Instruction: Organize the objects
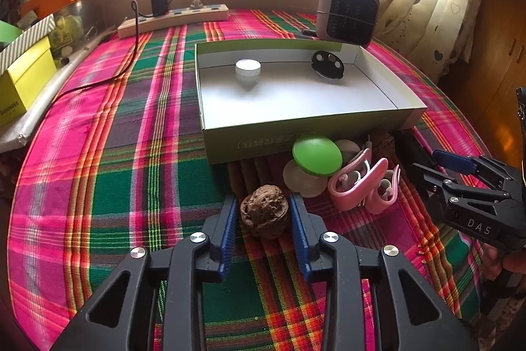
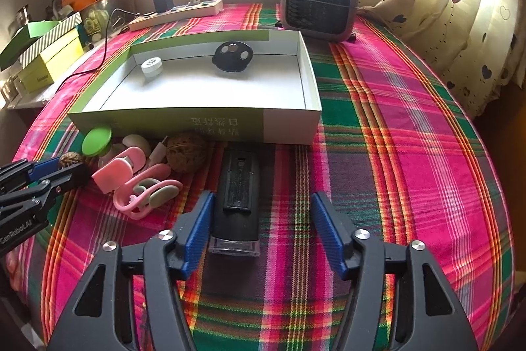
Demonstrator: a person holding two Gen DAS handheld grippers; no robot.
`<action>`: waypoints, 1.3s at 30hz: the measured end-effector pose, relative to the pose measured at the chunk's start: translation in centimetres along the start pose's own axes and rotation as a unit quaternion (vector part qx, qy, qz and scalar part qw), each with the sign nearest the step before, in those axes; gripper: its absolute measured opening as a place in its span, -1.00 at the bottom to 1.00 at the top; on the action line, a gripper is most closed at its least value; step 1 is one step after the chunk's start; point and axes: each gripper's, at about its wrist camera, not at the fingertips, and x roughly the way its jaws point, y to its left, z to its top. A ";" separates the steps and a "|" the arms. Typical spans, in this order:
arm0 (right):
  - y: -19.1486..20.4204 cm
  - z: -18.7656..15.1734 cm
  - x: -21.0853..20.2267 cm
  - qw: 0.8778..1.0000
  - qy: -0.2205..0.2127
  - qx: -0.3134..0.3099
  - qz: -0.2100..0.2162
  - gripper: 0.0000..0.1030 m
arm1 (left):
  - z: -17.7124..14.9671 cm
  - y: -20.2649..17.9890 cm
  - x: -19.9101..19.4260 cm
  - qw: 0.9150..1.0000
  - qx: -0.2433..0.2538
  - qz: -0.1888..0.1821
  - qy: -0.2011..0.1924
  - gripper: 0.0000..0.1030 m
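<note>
A plaid tablecloth point(image 1: 115, 153) is seen under a bright window, with an open box point(image 1: 296, 124) at the centre.
The wrinkled brown walnut point(image 1: 265, 211), at lower centre, is gripped by the left gripper point(image 1: 263, 213); the right gripper point(image 2: 259, 219) is held open around the black device point(image 2: 237, 186).

Left gripper point(image 1: 264, 214): pitched steeply downward toward the tabletop, black frame with blue ribbed pads point(image 1: 229, 231). Jaws narrowed, both pads pressing the sides of a walnut point(image 1: 264, 211) held between them.

Right gripper point(image 2: 261, 224): likewise pitched downward, jaws parted fairly wide. Left pad point(image 2: 196, 231) lies just beside a black oblong device point(image 2: 237, 203); whether it touches cannot be told. Right pad stands clear of it, so no grip is made.

In the left wrist view, fingers of a hand point(image 1: 501, 262) show under the right gripper's body.
</note>
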 end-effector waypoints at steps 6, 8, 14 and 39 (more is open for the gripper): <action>0.2 0.0 -0.1 1.000 -0.003 -0.006 0.006 -0.12 | -0.1 -0.1 0.0 1.000 0.001 0.004 -0.001 -0.48; 0.1 0.0 -0.2 1.000 -0.003 -0.007 0.008 -0.26 | -0.1 -0.1 0.0 1.000 0.000 0.005 -0.001 -0.48; 0.1 0.0 -0.2 1.000 -0.005 -0.008 0.012 -0.44 | -0.1 -0.1 0.0 1.000 0.000 0.005 -0.001 -0.48; 0.1 -0.1 -0.3 1.000 -0.005 -0.009 0.012 -0.44 | -0.1 -0.1 -0.1 1.000 0.001 0.008 -0.001 -0.48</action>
